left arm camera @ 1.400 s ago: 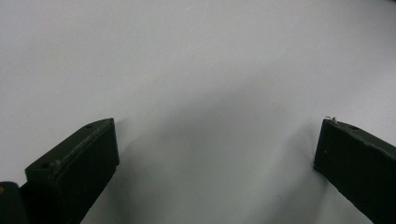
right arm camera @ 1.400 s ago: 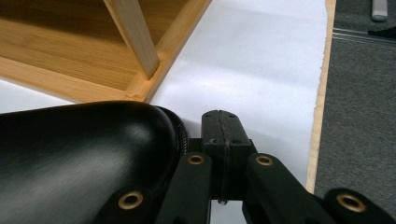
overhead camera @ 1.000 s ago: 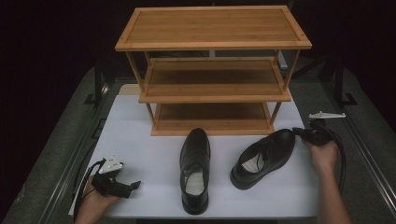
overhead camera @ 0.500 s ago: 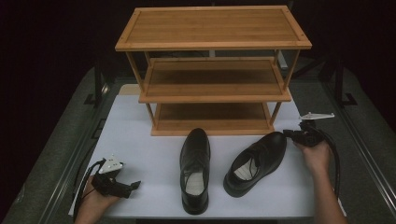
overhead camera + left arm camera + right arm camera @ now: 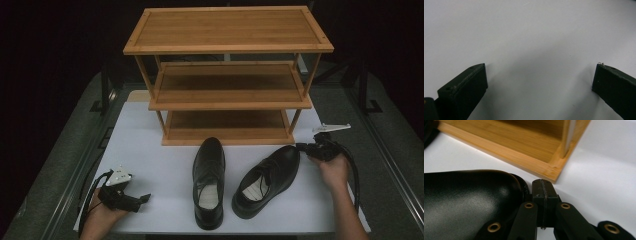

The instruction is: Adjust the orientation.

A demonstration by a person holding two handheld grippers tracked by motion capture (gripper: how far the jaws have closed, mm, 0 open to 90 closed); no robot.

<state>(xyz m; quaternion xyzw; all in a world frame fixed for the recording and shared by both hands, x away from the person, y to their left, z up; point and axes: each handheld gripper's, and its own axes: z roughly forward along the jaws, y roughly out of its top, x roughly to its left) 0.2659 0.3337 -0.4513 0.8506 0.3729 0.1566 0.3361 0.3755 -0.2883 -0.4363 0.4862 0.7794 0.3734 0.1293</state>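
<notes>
While left tongs (image 5: 142, 198) rest wide apart on table, right tongs (image 5: 303, 148), pressed together, touch tilted shoe (image 5: 267, 179) toe.

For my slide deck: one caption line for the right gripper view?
Shut hand-held gripper nudging the glossy black leather shoe's toe beside the bamboo rack's bottom shelf corner.

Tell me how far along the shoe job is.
Nothing shelved yet: both black leather shoes sit on the white table before the bamboo three-tier rack. The shut right gripper nudges the angled shoe's toe; left gripper rests open. Straight shoe waits.
</notes>
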